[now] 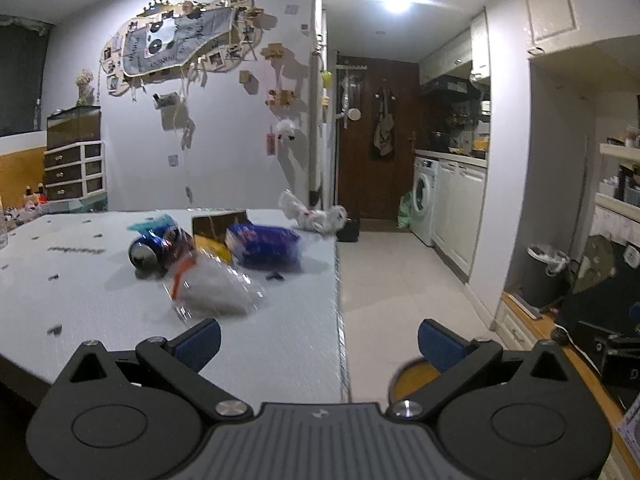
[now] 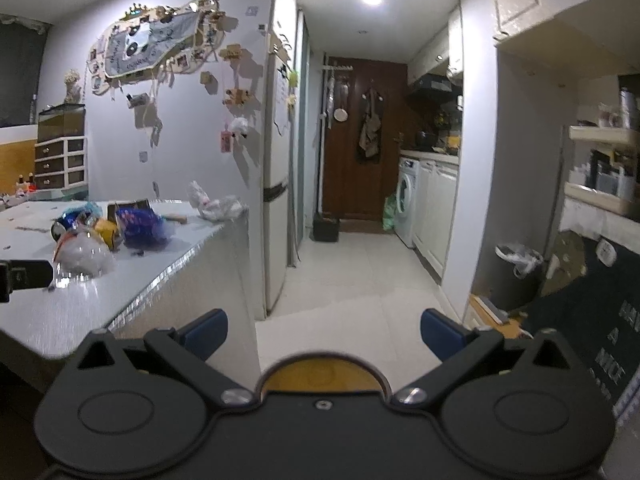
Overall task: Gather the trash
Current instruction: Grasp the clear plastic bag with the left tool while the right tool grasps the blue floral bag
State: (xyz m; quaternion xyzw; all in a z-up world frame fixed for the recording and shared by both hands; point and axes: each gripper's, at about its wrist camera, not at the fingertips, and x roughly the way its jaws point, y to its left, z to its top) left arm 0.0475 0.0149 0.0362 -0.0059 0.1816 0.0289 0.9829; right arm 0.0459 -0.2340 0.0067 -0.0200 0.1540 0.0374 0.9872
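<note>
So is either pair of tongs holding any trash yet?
No, the left tongs and right tongs are both open and empty.

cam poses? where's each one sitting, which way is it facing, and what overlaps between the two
Left wrist: on the left gripper, over the table near its edge, facing the trash pile and the far wall; its own open blue-padded fingers show.
Right wrist: on the right gripper, off the table's corner over the floor, facing down the hallway to the door; own open fingers show, and a dark part at the left edge, probably the left gripper.
Shared: table, trash pile, door, washing machine, bin.
</note>
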